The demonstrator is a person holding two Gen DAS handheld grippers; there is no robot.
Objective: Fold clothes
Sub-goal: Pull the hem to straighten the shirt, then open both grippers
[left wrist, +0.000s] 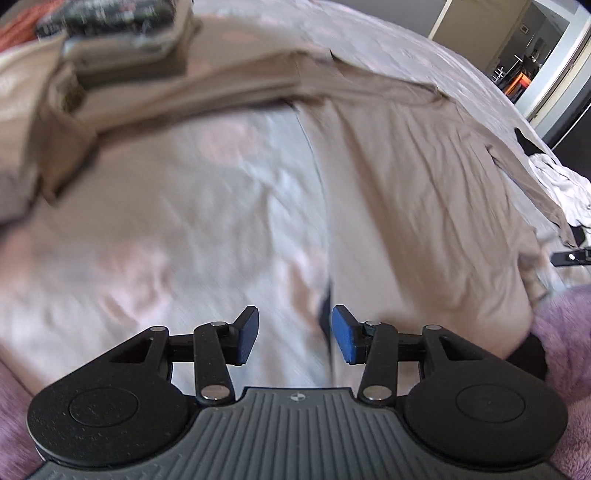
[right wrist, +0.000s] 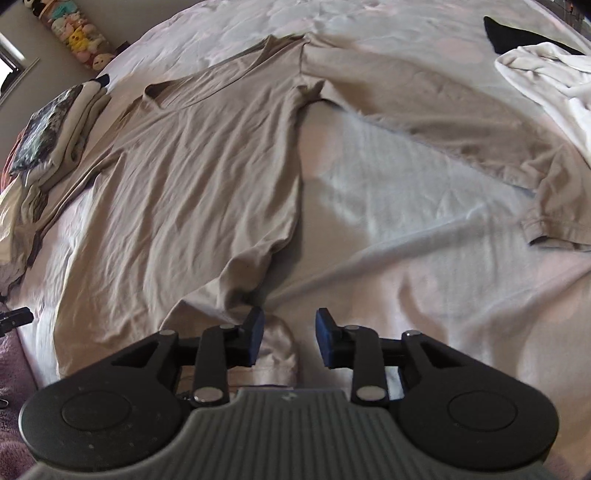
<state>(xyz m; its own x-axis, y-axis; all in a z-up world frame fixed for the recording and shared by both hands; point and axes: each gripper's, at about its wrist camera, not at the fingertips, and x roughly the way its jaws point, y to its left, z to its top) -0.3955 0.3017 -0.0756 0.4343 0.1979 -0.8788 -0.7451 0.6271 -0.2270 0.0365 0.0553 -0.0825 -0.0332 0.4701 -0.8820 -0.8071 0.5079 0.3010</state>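
Beige long-sleeved shirt (right wrist: 192,177) is lying spread flat on the pale bedsheet (right wrist: 406,258), collar at the far end, hem near. No fold is showing in its body yet. One sleeve (right wrist: 443,122) is reaching out to the right across the sheet, cuff ending well to the right; the other sleeve (left wrist: 184,85) is running out to the left toward the stack of folded clothes (right wrist: 55,136) and appears to be passing under or against it; which one, I cannot tell.

Right gripper (right wrist: 290,341) is hovering over the near right hem corner, jaws apart, nothing between them; the left pad is sitting just over the bunched corner cloth. Left gripper (left wrist: 293,336) is hovering over the shirt's left side edge, jaws likewise apart and empty. That view is motion-blurred, so contact with the cloth is unclear.

Progress, as judged: several garments are already sitting folded in the stack at far left, so part of the batch is done. This shirt is only laid out. A white garment (right wrist: 546,85) is lying crumpled at far right with something black (right wrist: 506,33) beyond it, both apparently waiting.

Remaining for this shirt: sleeves in, sides over, then hem to collar, then onto the stack.
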